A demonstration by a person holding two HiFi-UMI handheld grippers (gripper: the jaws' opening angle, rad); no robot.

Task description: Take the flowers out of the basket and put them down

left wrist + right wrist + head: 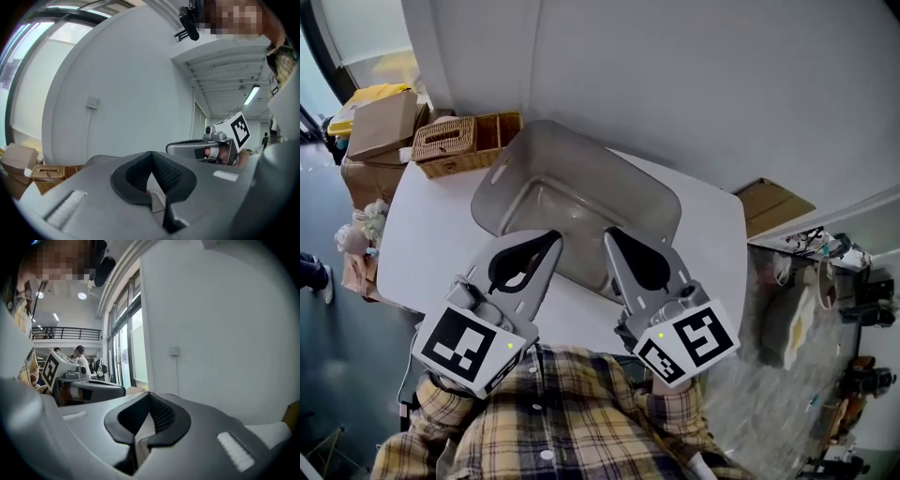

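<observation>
Left gripper (151, 157) and right gripper (149, 397): fingers pressed together, nothing held. They hide the near rim of the tub (581, 178) on the bench (431, 244) — what shows is bare. The basket (455, 142) contents are unclear. Pale flowers (358, 228), indistinct, lie beyond the bench's left edge.

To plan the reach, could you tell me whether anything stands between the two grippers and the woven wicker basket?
Yes: the grey plastic tub lies on the white table between the right gripper and the woven wicker basket; from the left gripper only its rim intrudes.
</observation>
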